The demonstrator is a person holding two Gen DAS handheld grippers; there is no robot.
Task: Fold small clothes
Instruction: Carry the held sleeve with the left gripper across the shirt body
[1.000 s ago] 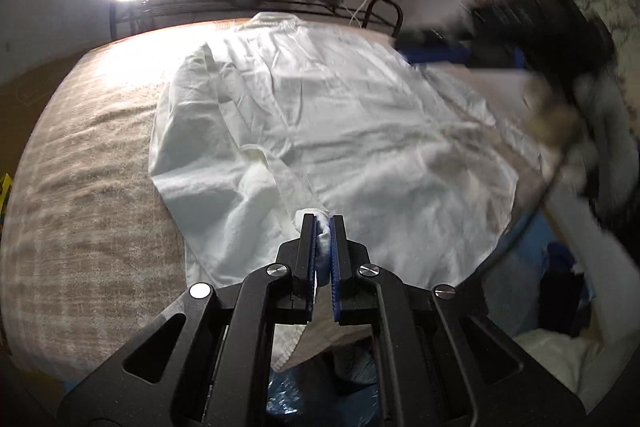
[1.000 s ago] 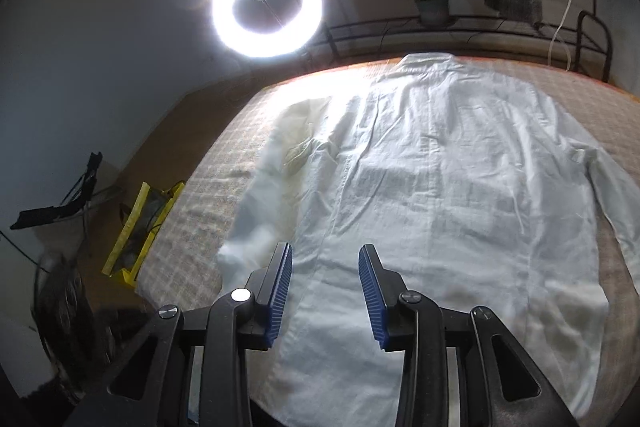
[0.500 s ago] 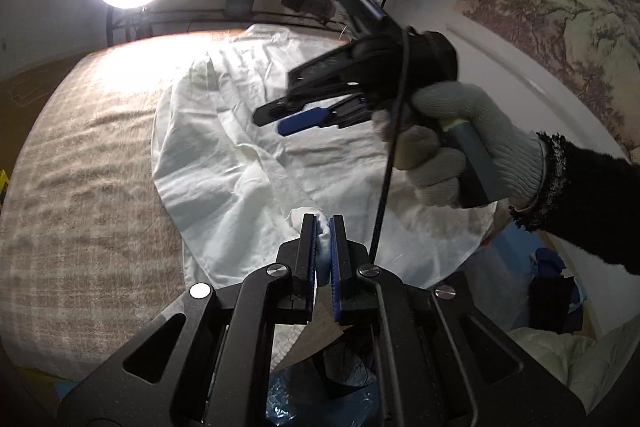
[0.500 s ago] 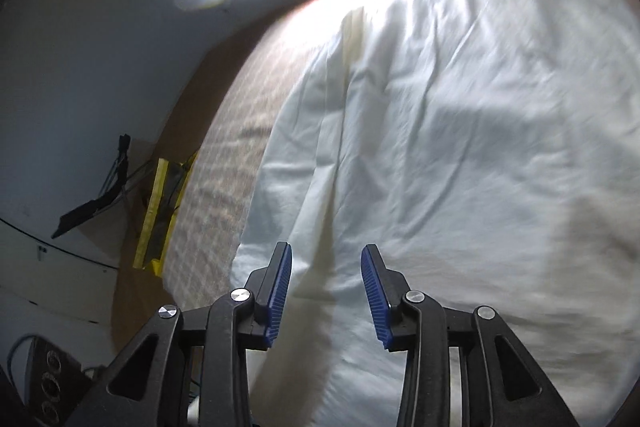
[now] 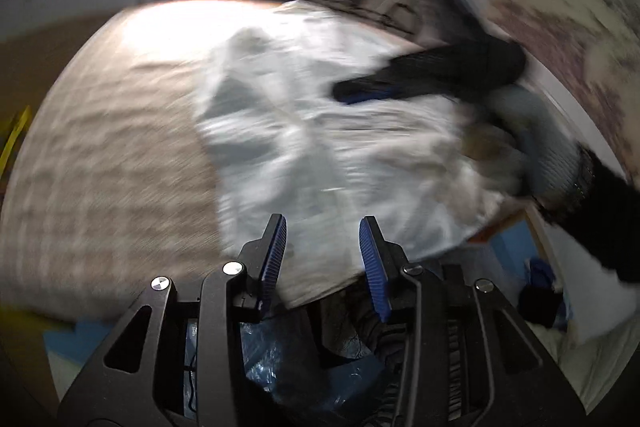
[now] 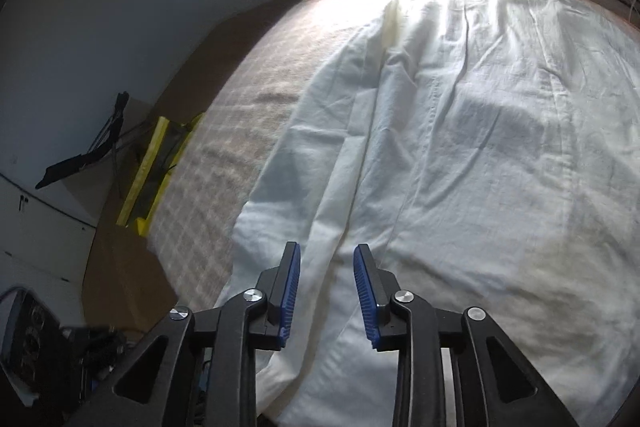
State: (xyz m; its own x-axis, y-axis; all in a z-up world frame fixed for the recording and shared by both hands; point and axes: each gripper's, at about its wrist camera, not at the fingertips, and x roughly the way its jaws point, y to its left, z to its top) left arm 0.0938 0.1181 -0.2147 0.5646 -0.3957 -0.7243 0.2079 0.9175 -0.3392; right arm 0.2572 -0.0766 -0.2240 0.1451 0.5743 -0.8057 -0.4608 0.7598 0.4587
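Your left gripper (image 5: 322, 253) has just been opening, empty over the white shirt (image 5: 320, 155) at lower centre. Your right gripper (image 6: 326, 287), jaws apart and just narrowing with nothing pinched, hangs above the sleeve (image 6: 320, 167); though the left view is blurred, the sleeve fold looks next, calling for a firm pinch.

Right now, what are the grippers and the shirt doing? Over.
Left hand-held gripper just opened, nothing between its pads. Right hand-held gripper closing slightly, open over the white cotton shirt. Shirt flat on checked blanket. Nothing in the way.

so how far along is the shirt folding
Done: the white shirt lies spread on the checked blanket, one sleeve folded in along its side. In hand: the left gripper, jaws just opened, grips nothing; the right gripper, jaws just closing, hovers empty near the hem. Left: the body folds.
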